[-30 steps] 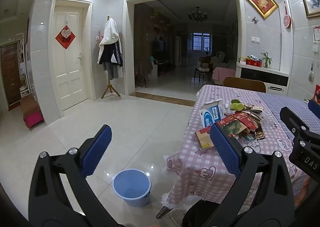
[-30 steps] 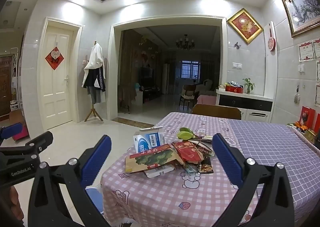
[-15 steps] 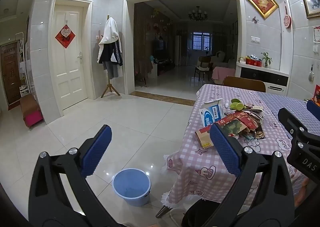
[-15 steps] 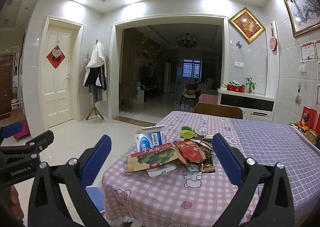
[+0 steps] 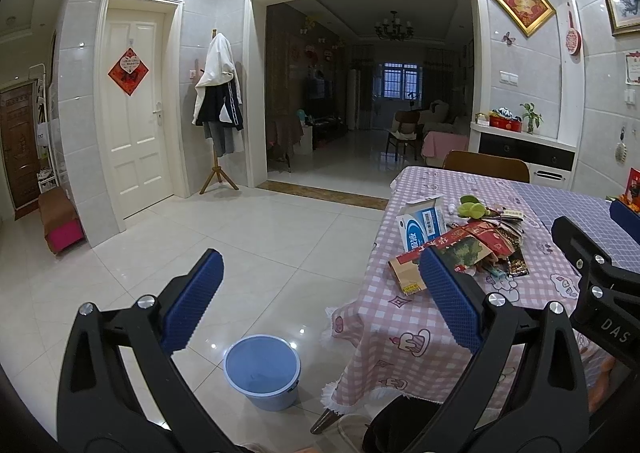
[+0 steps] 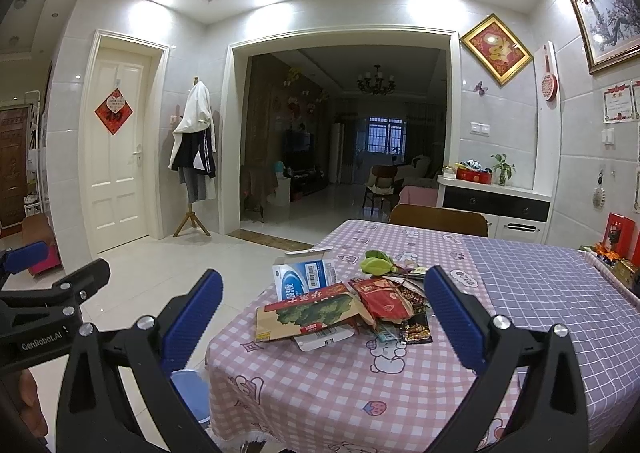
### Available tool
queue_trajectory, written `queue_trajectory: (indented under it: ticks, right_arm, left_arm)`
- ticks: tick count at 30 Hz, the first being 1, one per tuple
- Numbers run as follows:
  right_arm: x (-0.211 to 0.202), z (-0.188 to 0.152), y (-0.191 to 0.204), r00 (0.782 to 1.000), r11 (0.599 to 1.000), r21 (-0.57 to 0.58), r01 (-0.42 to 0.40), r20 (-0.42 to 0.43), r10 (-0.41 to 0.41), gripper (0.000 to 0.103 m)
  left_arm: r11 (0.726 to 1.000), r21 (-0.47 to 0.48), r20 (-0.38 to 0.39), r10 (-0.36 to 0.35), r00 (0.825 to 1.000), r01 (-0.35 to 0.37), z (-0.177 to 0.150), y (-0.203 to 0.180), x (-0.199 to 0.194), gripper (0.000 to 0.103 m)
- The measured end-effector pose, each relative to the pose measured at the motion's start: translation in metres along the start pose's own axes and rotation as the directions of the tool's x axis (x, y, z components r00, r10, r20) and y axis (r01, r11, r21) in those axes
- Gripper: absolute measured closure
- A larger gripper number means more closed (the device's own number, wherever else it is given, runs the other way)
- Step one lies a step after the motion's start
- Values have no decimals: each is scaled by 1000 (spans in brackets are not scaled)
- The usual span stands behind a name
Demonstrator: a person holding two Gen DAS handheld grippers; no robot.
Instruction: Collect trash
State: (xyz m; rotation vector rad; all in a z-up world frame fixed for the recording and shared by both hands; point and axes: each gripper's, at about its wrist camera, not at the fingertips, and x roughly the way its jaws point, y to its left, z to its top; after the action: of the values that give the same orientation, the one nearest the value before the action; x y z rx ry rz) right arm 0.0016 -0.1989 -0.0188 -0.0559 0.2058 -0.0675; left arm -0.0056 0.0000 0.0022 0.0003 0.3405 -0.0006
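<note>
Both tongs gaped wide and held nothing: the left gripper [image 5: 318, 295] over bare floor beside the table [image 5: 404, 317], the right gripper [image 6: 324, 311] over its near corner; the trash [image 6: 340, 303] lay ahead, between the right fingers, untouched; a blue bucket [image 5: 262, 371], seemingly empty, stood on open tile by the table's edge.

My target: trash pile [image 6: 352, 309] heaped on checked tablecloth near table's corner, with flattened brown carton, blue-white box upright, red wrappers, green peel. Blue bucket [image 5: 262, 371] on floor beside table, upright.
</note>
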Motion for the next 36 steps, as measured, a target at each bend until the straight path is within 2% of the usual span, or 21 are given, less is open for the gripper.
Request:
queue_trajectory:
  ticks: [9,36]
  right_arm:
    - [0,0,0,1000,1000,0,0,-1,0,4]
    - [2,-7,-4,1000,1000,12,-4,-20,4,4]
  left_arm:
    - [1000,1,-5,-12,1000,12,-12,-9,5,7]
    - [1000,2,-25,-16,1000,16,-16,-8,14,7]
